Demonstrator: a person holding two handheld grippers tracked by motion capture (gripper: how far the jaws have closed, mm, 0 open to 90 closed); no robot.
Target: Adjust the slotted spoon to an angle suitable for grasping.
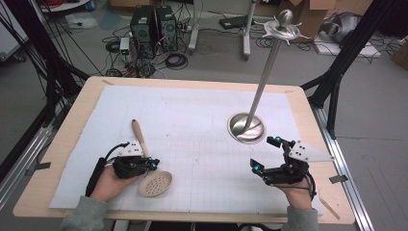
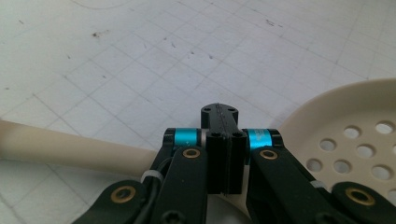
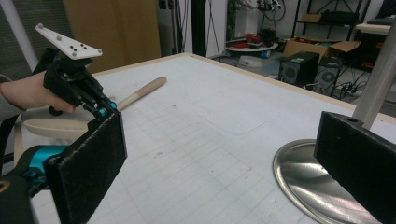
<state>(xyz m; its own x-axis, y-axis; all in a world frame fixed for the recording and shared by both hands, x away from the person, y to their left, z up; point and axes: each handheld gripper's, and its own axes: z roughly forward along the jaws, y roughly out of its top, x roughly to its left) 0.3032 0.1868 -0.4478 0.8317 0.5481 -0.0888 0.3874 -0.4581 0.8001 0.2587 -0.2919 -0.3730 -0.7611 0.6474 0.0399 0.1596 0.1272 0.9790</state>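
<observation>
A cream slotted spoon (image 1: 155,183) lies on the white gridded mat (image 1: 192,120), bowl near the front, handle (image 1: 138,132) pointing away. My left gripper (image 1: 155,164) is shut and sits low over the spoon's neck, between handle and bowl. In the left gripper view the closed jaws (image 2: 219,112) show nothing between their tips, and the spoon (image 2: 70,147) passes beneath the gripper body toward the perforated bowl (image 2: 355,135). My right gripper (image 1: 265,153) stands wide open, empty, just in front of the metal stand's round base (image 1: 247,128). Its pads (image 3: 93,163) frame the base (image 3: 303,177).
The stand's thin pole (image 1: 267,72) leans up to a knobbed top (image 1: 284,24) at the right back. The wooden table (image 1: 57,144) borders the mat. In the right gripper view the left gripper (image 3: 105,111) and spoon (image 3: 140,93) lie across the mat.
</observation>
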